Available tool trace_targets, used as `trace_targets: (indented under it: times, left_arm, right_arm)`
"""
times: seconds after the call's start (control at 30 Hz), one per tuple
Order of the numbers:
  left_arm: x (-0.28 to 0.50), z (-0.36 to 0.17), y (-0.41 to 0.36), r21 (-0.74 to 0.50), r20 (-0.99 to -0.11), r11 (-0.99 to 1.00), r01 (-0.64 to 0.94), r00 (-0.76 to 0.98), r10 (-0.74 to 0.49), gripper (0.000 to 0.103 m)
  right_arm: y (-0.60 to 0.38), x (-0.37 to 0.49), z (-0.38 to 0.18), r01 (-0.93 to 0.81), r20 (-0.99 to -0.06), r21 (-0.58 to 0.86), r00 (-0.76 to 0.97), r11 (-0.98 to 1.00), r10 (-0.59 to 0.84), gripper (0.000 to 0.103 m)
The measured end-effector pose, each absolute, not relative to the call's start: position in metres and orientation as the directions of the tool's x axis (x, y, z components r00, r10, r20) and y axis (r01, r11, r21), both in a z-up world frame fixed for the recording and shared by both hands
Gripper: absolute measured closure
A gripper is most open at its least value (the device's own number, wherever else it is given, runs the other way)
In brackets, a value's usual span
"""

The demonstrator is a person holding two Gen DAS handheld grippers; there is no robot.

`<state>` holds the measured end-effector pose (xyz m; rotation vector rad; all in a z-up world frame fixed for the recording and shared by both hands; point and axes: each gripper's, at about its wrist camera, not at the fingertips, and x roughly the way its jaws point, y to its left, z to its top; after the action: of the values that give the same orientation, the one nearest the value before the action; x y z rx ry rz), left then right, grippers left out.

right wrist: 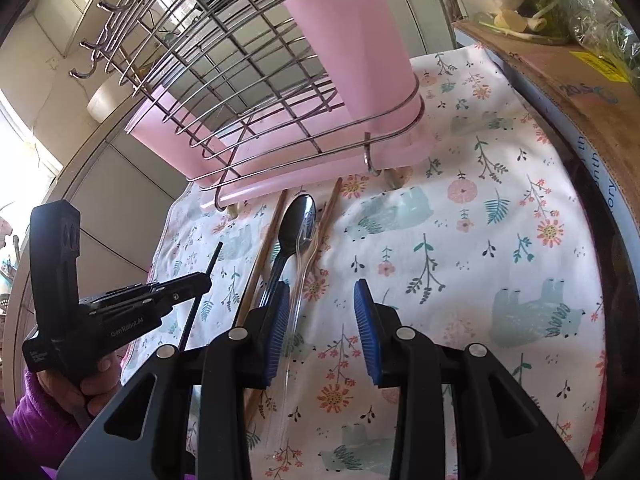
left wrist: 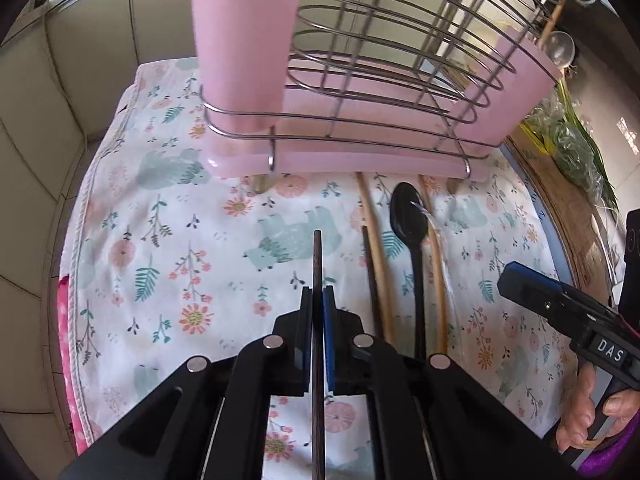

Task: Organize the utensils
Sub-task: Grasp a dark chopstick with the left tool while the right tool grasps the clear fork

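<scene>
My left gripper [left wrist: 318, 292] is shut on a dark chopstick [left wrist: 317, 264] and holds it above the floral cloth [left wrist: 180, 240]; it also shows in the right wrist view [right wrist: 202, 278]. A black spoon [left wrist: 412, 224], wooden chopsticks [left wrist: 374, 232], another dark chopstick [left wrist: 370, 272] and a clear plastic utensil [right wrist: 298, 280] lie on the cloth in front of the wire rack [left wrist: 380, 60]. The rack holds a pink cup [left wrist: 244, 32] over a pink tray [left wrist: 360, 156]. My right gripper [right wrist: 322, 316] is open and empty, just right of the spoon [right wrist: 296, 224].
A cardboard box [right wrist: 568, 72] with bagged greens [left wrist: 568, 148] borders the cloth on the right. Tiled wall [left wrist: 60, 80] lies to the left and behind. The rack has hooks [right wrist: 86, 74] along its top.
</scene>
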<state>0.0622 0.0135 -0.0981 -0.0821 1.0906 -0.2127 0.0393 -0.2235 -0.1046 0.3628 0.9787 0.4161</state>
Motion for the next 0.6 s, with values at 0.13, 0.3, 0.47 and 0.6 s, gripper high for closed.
trace_targets:
  times: [0.13,0.3,0.47,0.6]
  left_arm:
    - [0.065,-0.105,0.027,-0.167,-0.883,0.981,0.096,0.427,-0.192,0.099]
    - [0.07,-0.117,0.03,-0.172,-0.897,0.981,0.088,0.397,-0.193,0.098]
    - [0.076,-0.123,0.032,-0.175,-0.903,0.979,0.104,0.38,-0.202,0.098]
    - [0.082,-0.124,0.032,-0.174,-0.907,0.977,0.123,0.366,-0.208,0.098]
  right_arm:
    - [-0.212,0.043,-0.107,-0.189,-0.724,0.488,0.458,0.852,0.516,0.069]
    - [-0.195,0.056,-0.108,-0.195,-0.742,0.458,0.454,0.867,0.494,0.069]
    - [-0.179,0.078,-0.11,-0.198,-0.769,0.407,0.452,0.892,0.451,0.069]
    - [-0.172,0.092,-0.119,-0.186,-0.798,0.368,0.439,0.911,0.412,0.069]
